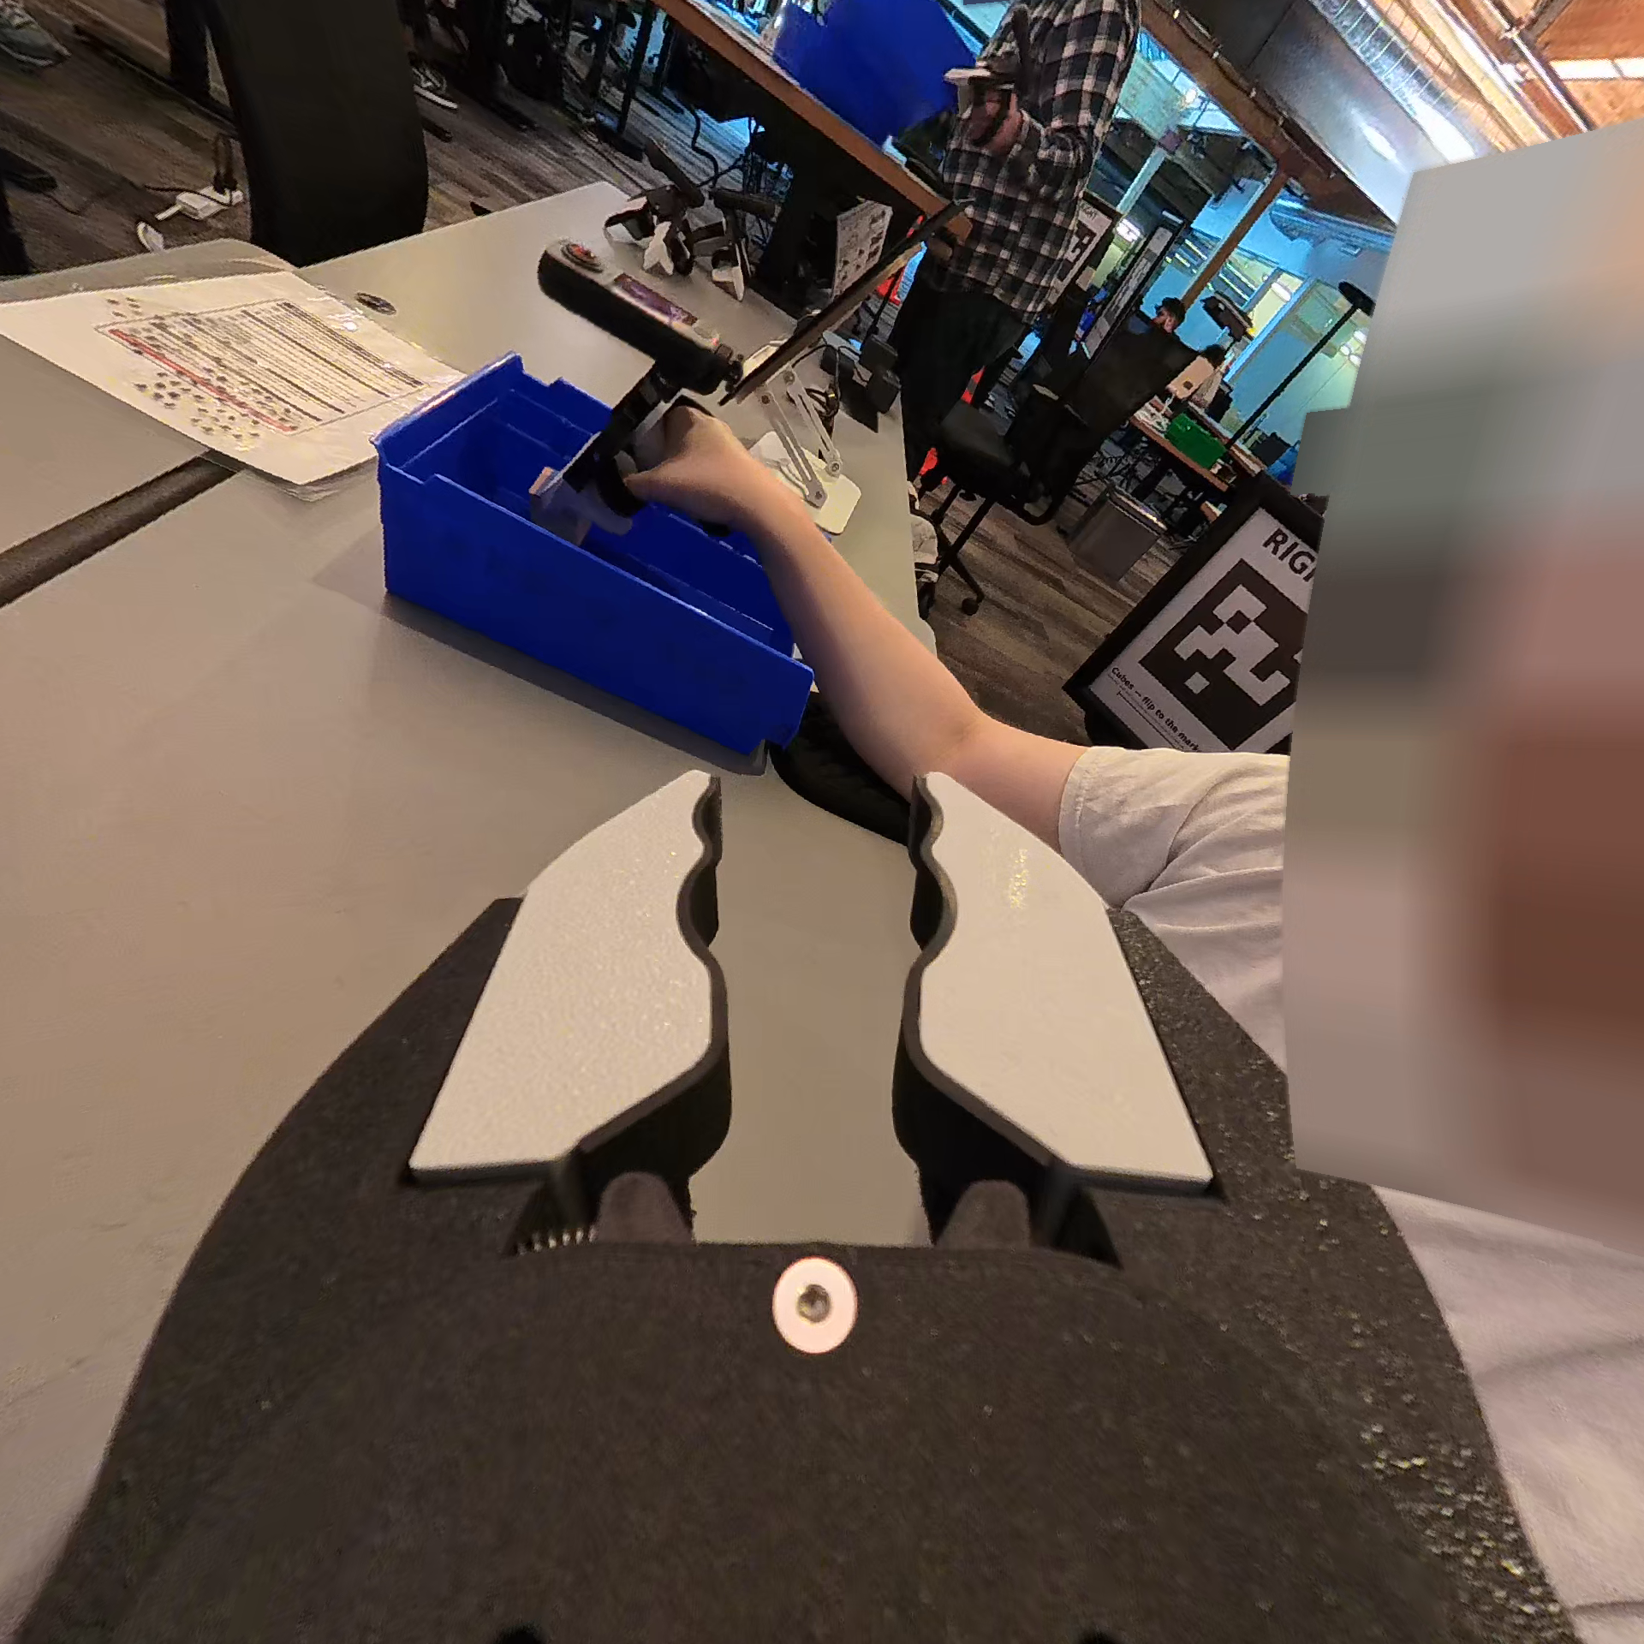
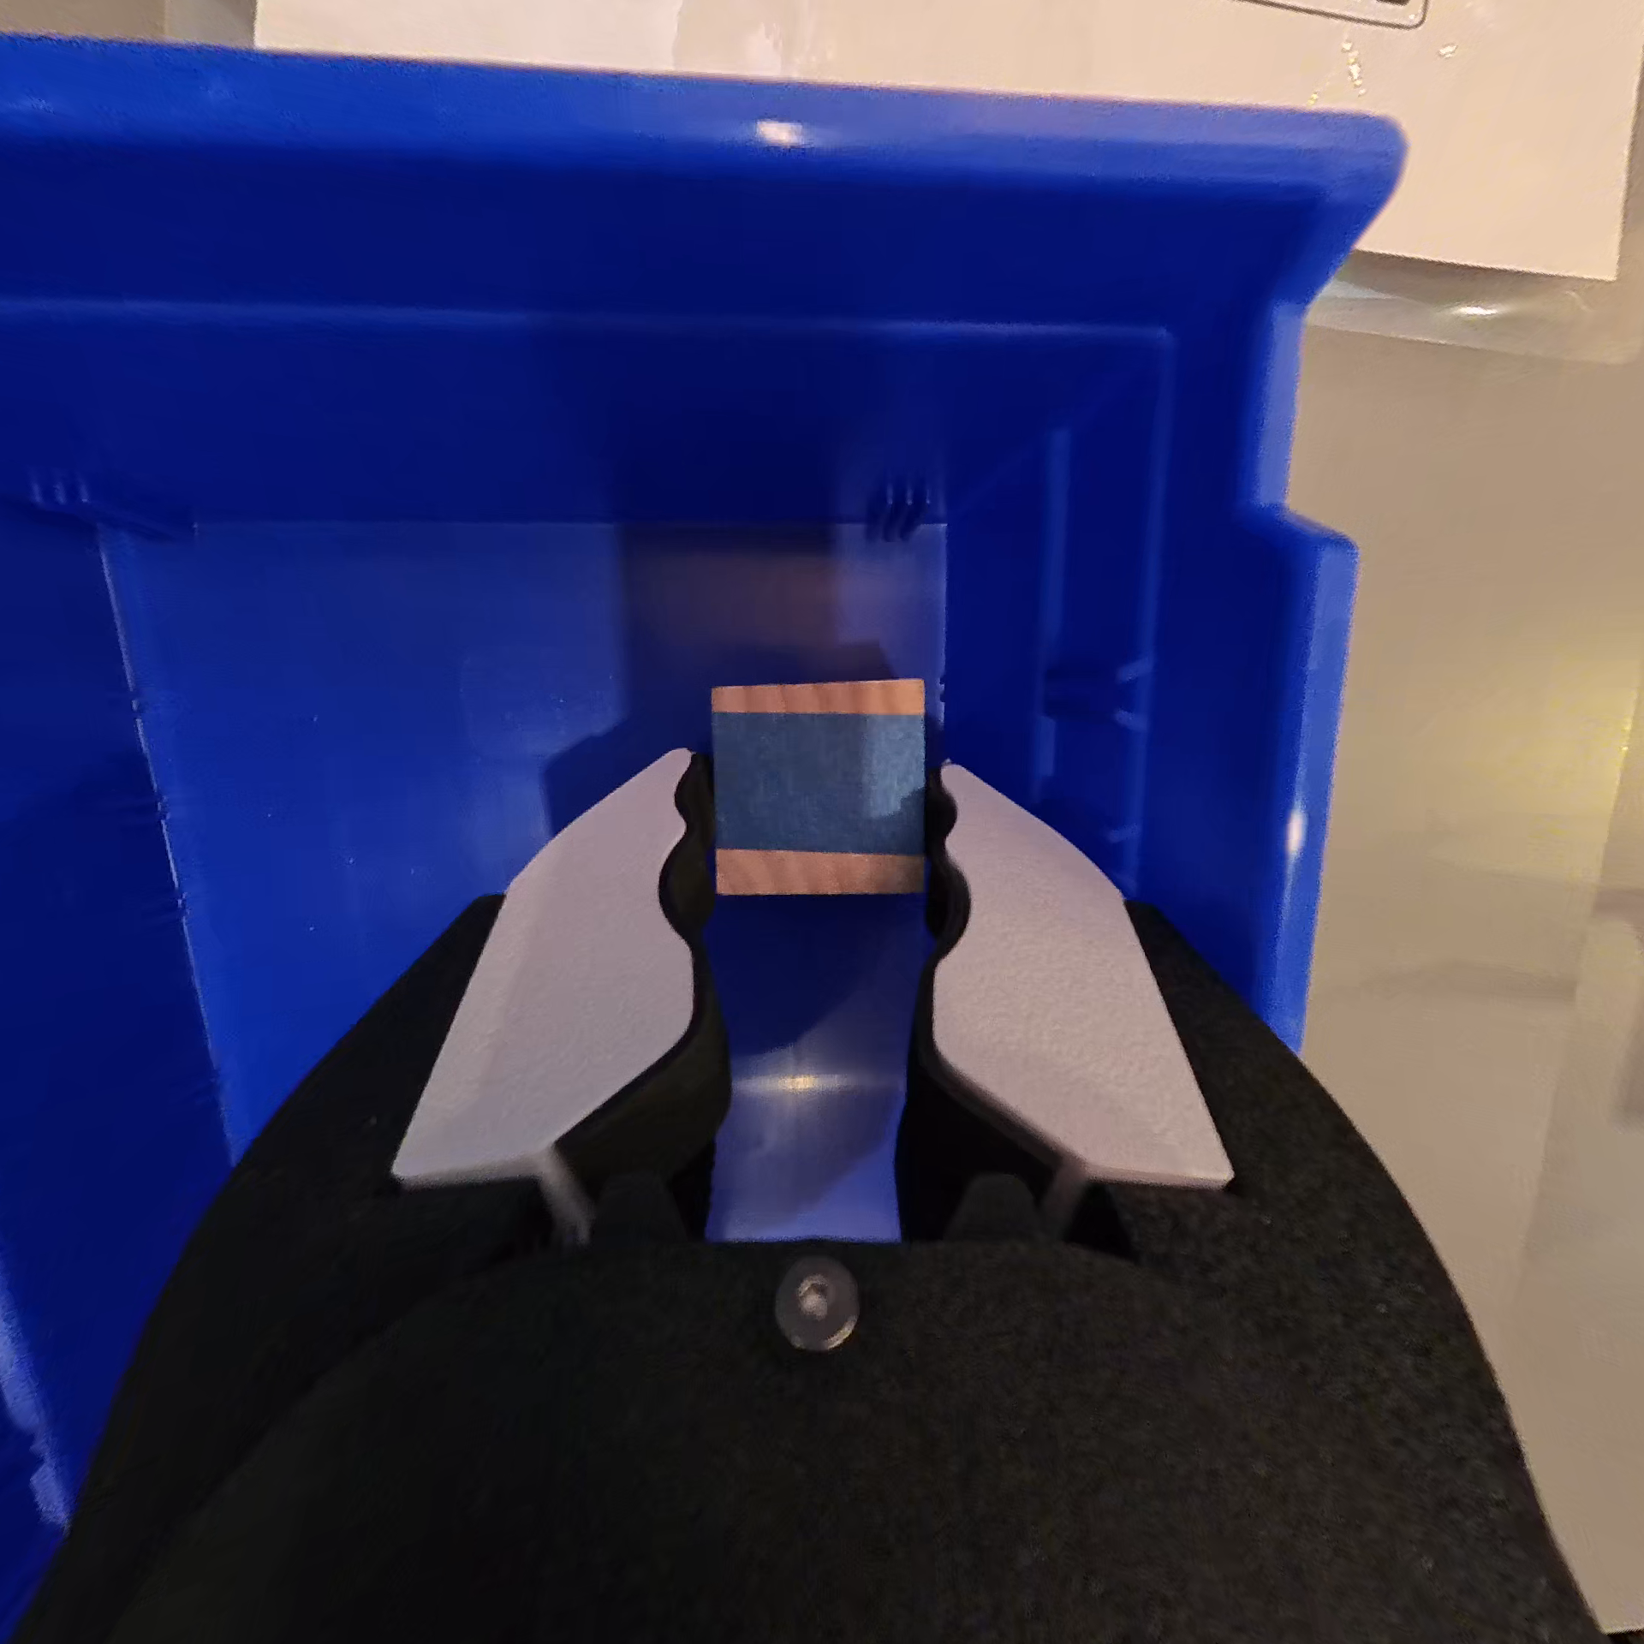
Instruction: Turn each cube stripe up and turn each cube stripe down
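1. The right gripper (image 2: 818,832) points down into a blue bin (image 2: 623,267).
2. A wooden cube (image 2: 818,787) sits between the fingertips, its blue stripe facing the camera, with bare wood showing above and below the stripe.
3. The 2 grey fingers (image 2: 569,979) press against the cube's left and right sides.
4. Beyond the bin's right wall lies the grey tabletop (image 2: 1468,712).
5. A white sheet (image 2: 1067,80) lies past the bin's far rim.
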A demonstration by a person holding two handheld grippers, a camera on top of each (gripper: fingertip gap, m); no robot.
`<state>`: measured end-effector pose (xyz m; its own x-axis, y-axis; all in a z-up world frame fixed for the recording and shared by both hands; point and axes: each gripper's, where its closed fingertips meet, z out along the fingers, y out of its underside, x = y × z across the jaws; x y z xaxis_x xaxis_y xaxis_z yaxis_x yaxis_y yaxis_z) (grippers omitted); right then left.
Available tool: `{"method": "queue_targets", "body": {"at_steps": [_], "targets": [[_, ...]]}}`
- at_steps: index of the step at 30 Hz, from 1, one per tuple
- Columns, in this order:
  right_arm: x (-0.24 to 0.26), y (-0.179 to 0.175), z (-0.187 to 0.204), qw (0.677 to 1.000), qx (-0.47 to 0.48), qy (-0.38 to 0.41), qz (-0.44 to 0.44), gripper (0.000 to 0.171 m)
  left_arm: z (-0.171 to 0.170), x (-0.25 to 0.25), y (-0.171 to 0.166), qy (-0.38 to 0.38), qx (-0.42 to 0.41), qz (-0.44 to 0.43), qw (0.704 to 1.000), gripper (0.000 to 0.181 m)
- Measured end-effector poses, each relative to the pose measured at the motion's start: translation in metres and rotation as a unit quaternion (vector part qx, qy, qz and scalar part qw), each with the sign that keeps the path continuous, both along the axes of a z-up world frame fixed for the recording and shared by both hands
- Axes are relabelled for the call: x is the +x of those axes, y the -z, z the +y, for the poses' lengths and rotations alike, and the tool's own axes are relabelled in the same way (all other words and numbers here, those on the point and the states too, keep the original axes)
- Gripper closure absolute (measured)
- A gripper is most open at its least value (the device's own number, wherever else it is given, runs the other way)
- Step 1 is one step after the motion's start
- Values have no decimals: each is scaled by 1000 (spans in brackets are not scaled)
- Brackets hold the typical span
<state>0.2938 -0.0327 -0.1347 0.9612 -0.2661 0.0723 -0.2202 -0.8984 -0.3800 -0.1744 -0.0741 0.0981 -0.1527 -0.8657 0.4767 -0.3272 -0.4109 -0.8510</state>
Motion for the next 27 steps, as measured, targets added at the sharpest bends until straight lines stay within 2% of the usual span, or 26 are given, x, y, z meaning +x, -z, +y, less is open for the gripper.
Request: {"method": "queue_targets", "body": {"at_steps": [1, 5, 9, 13, 16, 18, 20, 23, 25, 27], "targets": [[1, 0, 1, 1000, 2, 1, -3, 126, -1, 0, 0, 1, 2, 0, 1000, 142], [4, 1, -2, 1000, -15, 3, -23, 125, -3, 1, 1, 5, 7, 4, 1000, 142], [3, -10, -1, 999, -15, -3, -51, 112, -7, 0, -1, 7, 13, 6, 1000, 142], [-8, -57, 1, 995, 36, -21, -88, 112, -8, -15, -14, -9, 58, 3, 998, 142], [-29, -102, 3, 989, 109, -51, -89, 114, 10, -43, -20, -72, 131, 31, 988, 142], [-43, -125, 0, 983, 146, -70, -90, 114, 37, -74, -12, -151, 184, 92, 967, 140], [-57, -141, -2, 978, 171, -90, -84, 114, 72, -117, 5, -245, 212, 178, 929, 139], [-71, -151, -4, 973, 182, -112, -81, 115, 116, -185, 40, -355, 184, 305, 864, 141], [-76, -151, -4, 973, 179, -121, -80, 115, 129, -215, 69, -365, 141, 372, 841, 141], [-79, -147, -3, 974, 172, -129, -76, 114, 132, -229, 97, -344, 94, 420, 834, 142]]}}
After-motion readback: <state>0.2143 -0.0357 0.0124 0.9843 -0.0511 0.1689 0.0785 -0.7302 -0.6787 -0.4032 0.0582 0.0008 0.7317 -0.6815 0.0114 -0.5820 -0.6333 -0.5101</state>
